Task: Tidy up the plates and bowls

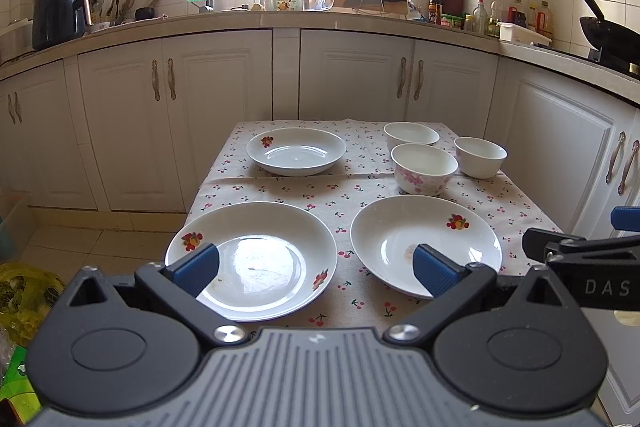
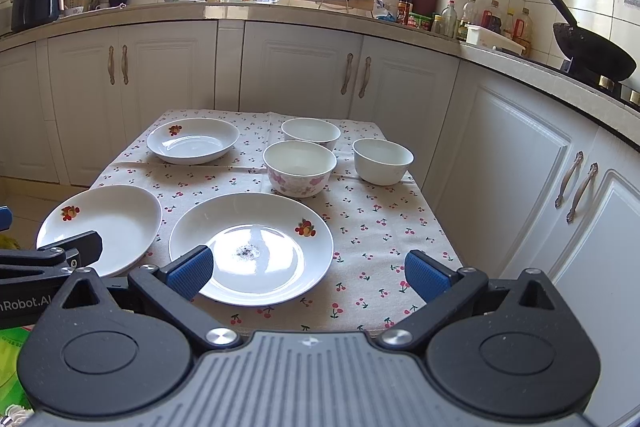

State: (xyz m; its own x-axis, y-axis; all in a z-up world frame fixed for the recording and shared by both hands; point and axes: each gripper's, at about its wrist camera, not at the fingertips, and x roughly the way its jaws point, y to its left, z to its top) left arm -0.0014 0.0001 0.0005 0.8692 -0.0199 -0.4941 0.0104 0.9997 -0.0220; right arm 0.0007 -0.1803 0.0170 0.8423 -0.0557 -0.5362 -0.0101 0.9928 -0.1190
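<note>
Your left tool (image 1: 316, 269) hangs spread over the near-left plate (image 1: 256, 259), your right tool (image 2: 310, 273) spread over the near-right plate (image 2: 252, 243), with a third plate (image 2: 193, 140) and three bowls (image 2: 300, 167) farther back on the tabletop (image 2: 372, 227).

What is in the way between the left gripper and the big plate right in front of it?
Nothing visible. The left gripper is open, its fingers right over the near-left plate, with no dish between them.
</note>
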